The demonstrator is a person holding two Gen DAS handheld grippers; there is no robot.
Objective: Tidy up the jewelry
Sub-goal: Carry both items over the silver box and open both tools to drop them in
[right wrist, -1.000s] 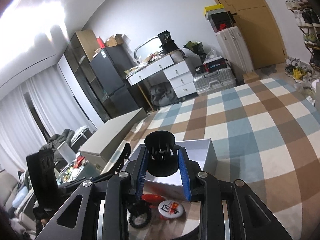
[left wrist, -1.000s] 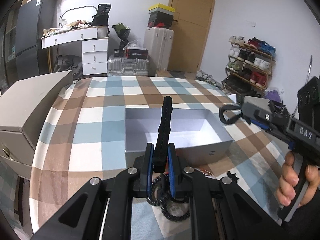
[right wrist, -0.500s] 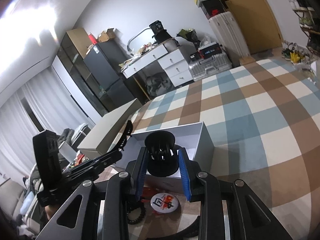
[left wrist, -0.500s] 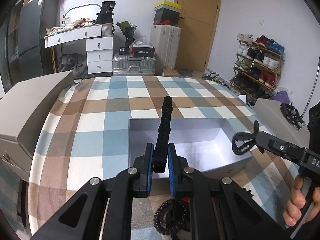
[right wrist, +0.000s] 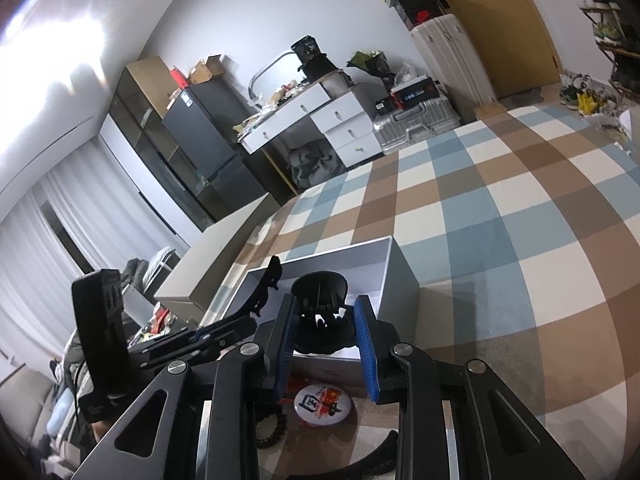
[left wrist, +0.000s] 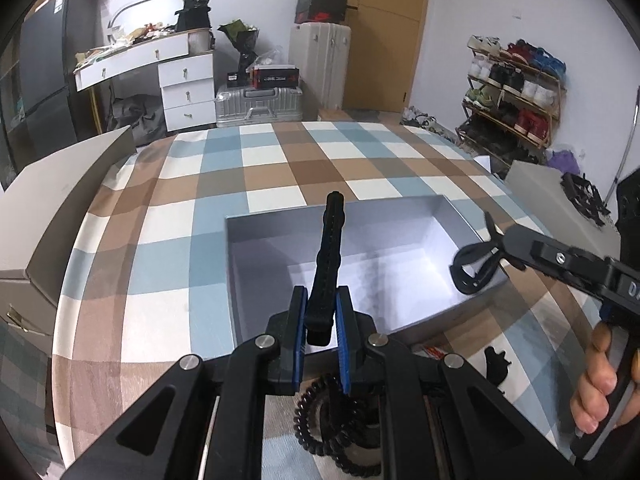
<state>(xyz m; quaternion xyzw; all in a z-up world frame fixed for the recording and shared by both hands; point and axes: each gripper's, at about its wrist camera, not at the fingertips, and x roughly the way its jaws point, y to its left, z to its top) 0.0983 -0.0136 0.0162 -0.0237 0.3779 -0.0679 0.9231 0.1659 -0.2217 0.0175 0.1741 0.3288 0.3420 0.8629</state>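
Observation:
My left gripper (left wrist: 322, 304) is shut on a long black hair clip (left wrist: 330, 248) that juts forward over the open white box (left wrist: 360, 204) on the checked cloth. From the right, my right gripper (left wrist: 494, 246) holds a black claw clip (left wrist: 472, 272) above the box's right front corner. In the right wrist view its blue pads press on that claw clip (right wrist: 320, 308), so the right gripper (right wrist: 324, 320) is shut on it, with the box (right wrist: 400, 276) just beyond. The left gripper (right wrist: 248, 320) and its long clip (right wrist: 270, 280) show at the left there.
A black spiral hair tie (left wrist: 332, 420) lies under my left gripper. A round badge (right wrist: 320, 402) and a small black clip (left wrist: 496, 360) lie in front of the box. A closed grey box (left wrist: 60, 220) stands at the table's left edge, another grey box (left wrist: 552, 192) at the right.
Both views have tilted a little. The right gripper has carried the claw clip lower and closer over the box's right front corner. The left gripper still holds the long clip over the box.

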